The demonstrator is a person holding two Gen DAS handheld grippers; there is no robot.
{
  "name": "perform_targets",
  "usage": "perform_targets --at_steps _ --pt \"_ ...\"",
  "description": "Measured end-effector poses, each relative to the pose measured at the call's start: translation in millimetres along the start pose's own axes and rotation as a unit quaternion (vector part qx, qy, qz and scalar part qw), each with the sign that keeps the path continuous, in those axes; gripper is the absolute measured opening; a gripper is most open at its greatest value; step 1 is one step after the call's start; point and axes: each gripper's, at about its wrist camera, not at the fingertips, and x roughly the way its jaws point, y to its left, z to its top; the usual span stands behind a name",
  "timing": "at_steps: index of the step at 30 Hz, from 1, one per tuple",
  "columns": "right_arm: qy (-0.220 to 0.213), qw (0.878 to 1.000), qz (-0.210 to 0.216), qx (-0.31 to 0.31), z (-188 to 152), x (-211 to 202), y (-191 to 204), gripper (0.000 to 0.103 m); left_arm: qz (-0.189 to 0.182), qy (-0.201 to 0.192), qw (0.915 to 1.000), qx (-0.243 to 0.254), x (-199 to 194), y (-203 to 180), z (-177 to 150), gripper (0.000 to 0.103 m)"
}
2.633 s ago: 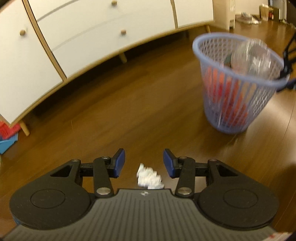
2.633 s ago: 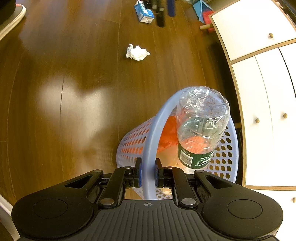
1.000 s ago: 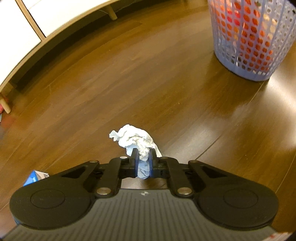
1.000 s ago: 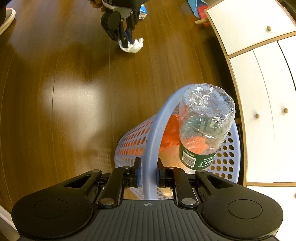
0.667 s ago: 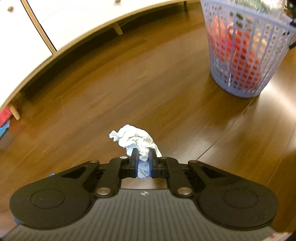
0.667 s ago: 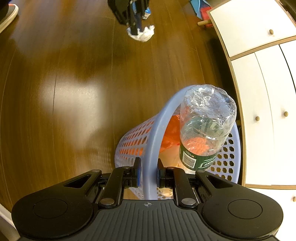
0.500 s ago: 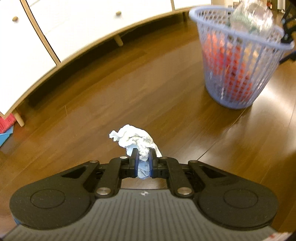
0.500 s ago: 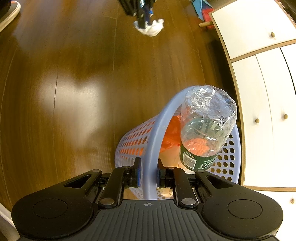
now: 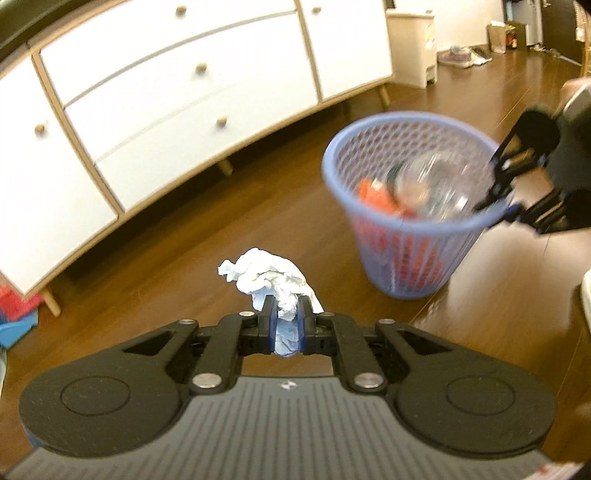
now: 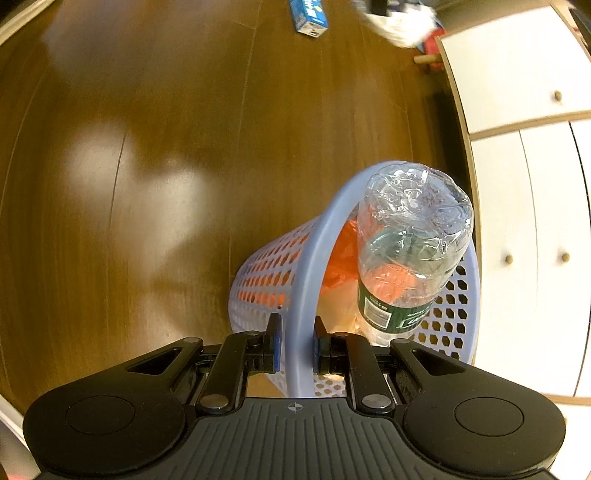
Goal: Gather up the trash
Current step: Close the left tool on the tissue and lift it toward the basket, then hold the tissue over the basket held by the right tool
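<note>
My left gripper (image 9: 285, 314) is shut on a crumpled white tissue (image 9: 269, 277), held in the air above the wooden floor. The tissue (image 10: 402, 18) shows blurred at the top of the right wrist view. A lavender mesh trash basket (image 9: 410, 206) stands ahead and to the right of it, with orange trash and a clear plastic bottle (image 10: 410, 251) inside. My right gripper (image 10: 294, 345) is shut on the basket's rim (image 10: 306, 280), and it appears again at the rim's right side as the right gripper (image 9: 508, 210) in the left wrist view.
A white sideboard (image 9: 184, 96) on wooden legs runs along the far side, close to the basket. A blue carton (image 10: 308, 14) lies on the floor. A red and blue object (image 9: 14, 314) sits under the sideboard's left end. A white bin (image 9: 413, 48) stands further back.
My left gripper shut on the tissue, lifted it off the floor and carried it up towards the basket. The right gripper has kept its hold on the rim.
</note>
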Motion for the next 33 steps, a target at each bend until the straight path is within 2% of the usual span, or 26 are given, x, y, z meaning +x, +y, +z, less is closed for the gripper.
perform_targets --at_steps 9,18,33 --pt "-0.002 0.999 -0.010 -0.033 0 3 5 0.012 -0.016 -0.040 0.9987 0.025 -20 -28 40 0.008" --pt "-0.009 0.999 -0.013 -0.046 -5 -3 10 0.013 -0.020 -0.058 0.9972 0.041 -8 -41 66 0.008" --pt "-0.007 0.999 -0.014 -0.044 -5 -2 8 0.013 -0.034 -0.053 0.9966 0.053 22 -41 64 0.008"
